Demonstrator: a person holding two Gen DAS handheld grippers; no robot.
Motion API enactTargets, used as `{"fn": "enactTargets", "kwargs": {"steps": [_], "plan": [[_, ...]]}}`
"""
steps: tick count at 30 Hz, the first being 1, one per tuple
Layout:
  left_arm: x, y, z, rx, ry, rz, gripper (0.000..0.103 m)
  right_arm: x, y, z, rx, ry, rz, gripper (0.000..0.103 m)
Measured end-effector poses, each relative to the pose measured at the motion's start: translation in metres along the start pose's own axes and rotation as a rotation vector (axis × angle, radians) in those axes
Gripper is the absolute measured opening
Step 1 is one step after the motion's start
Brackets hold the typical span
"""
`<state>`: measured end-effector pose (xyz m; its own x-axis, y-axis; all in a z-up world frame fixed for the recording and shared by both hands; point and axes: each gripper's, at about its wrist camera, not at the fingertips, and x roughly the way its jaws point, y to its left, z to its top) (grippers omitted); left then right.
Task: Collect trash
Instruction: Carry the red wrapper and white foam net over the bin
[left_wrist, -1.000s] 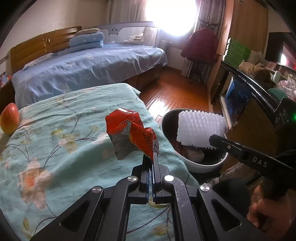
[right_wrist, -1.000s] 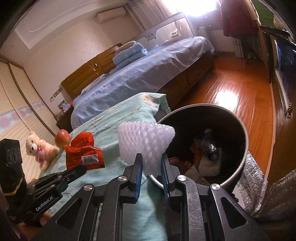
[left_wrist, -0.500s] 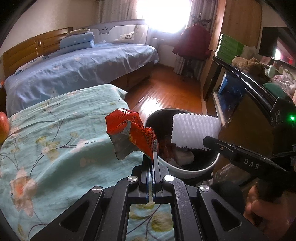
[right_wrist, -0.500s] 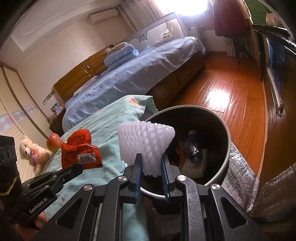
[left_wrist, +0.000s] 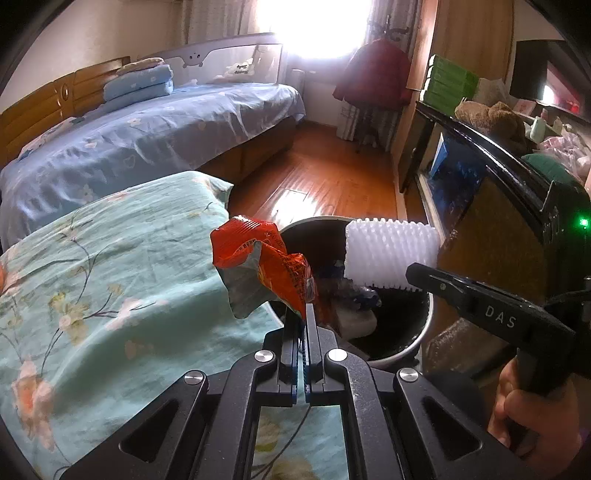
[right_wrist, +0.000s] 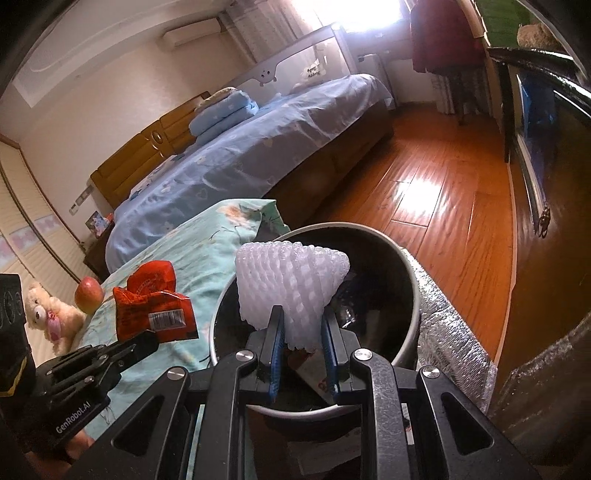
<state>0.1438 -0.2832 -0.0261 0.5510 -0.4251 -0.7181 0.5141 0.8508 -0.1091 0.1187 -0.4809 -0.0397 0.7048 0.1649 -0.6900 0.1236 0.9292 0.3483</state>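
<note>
The left claw (left_wrist: 306, 314), marked "GenRobot.AI", was clamped tight on a red wrapper (left_wrist: 264, 264) at the bin's (left_wrist: 402, 350) 9 o'clock rim. The right claw (right_wrist: 302, 332), marked "DAS", pinched a white foam net (right_wrist: 290, 286) over the bin's mouth, wrapper at its 9 o'clock.

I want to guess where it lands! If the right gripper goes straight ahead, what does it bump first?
Probably the trash can: the right gripper, holding the white foam net, points over its open top, though depth is unclear.
</note>
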Motion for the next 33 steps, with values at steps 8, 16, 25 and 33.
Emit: {"fn": "enactTargets", "kwargs": {"steps": [8,16,25,33], "plan": [[0.01,-0.011,0.008,0.02,-0.003,-0.003,0.0,0.002,-0.005,0.006,-0.005,-0.001,-0.008,0.02],[0.017,-0.013,0.009,0.018,0.011,-0.001,0.0,0.008,-0.008,0.008,-0.007,0.012,-0.02,0.02],[0.023,-0.017,0.014,0.014,0.017,0.002,0.0,0.013,-0.011,0.011,-0.012,0.024,-0.034,0.02],[0.026,-0.02,0.016,0.023,0.02,-0.017,0.001,0.016,-0.015,0.014,-0.012,0.036,-0.044,0.02]]}}
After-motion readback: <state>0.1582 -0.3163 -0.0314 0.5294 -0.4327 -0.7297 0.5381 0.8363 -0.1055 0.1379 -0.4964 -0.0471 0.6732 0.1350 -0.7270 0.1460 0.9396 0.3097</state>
